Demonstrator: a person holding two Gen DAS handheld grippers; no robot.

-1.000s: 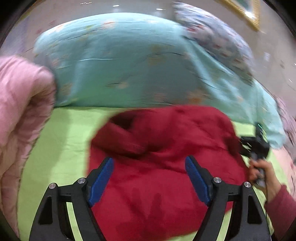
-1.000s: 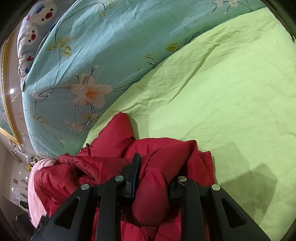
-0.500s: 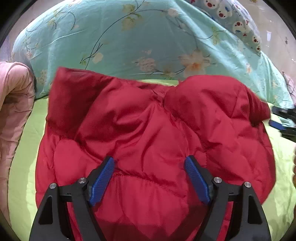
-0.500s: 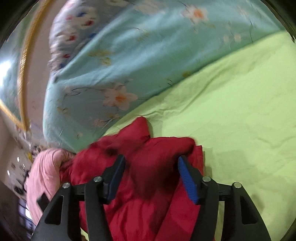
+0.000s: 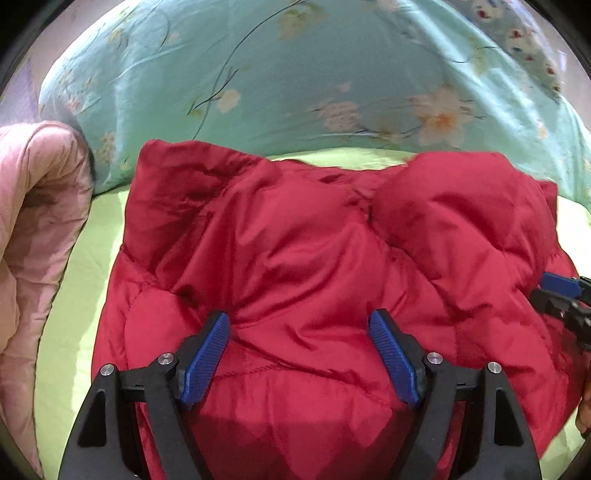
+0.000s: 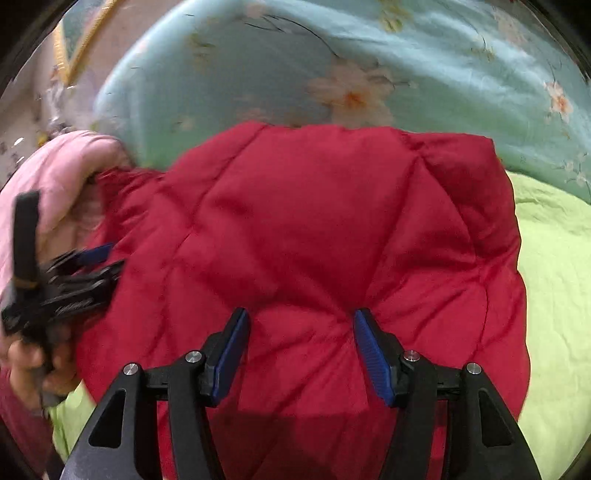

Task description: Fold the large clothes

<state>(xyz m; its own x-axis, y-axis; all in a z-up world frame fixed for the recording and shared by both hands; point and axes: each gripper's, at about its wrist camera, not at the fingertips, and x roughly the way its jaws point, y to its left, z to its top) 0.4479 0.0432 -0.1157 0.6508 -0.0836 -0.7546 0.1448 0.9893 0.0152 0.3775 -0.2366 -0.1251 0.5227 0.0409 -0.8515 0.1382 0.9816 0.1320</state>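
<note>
A red quilted puffer jacket (image 5: pixel 295 240) lies bunched on the lime-green sheet (image 5: pixel 70 302), its upper edge near the teal duvet. My left gripper (image 5: pixel 299 325) hovers over the jacket's near part, open, with nothing pinched between its blue pads. The right gripper (image 5: pixel 554 291) shows at the jacket's right edge in the left wrist view. In the right wrist view the jacket (image 6: pixel 314 221) fills the middle. My right gripper (image 6: pixel 300 321) stands open above it, with no cloth between the pads. A hand holds the left gripper (image 6: pixel 74 269) at the jacket's left edge.
A teal floral duvet (image 5: pixel 295 74) is heaped behind the jacket. A pink quilt (image 5: pixel 33 221) lies along the left. A patterned pillow (image 5: pixel 517 33) sits at the back right. Bare green sheet (image 6: pixel 554 295) lies to the right. A framed picture (image 6: pixel 85 40) hangs on the wall.
My right gripper let go of the red fold it was pinching, opened, rolled and swung over the jacket. My left gripper came down closer. The jacket now lies spread out wider.
</note>
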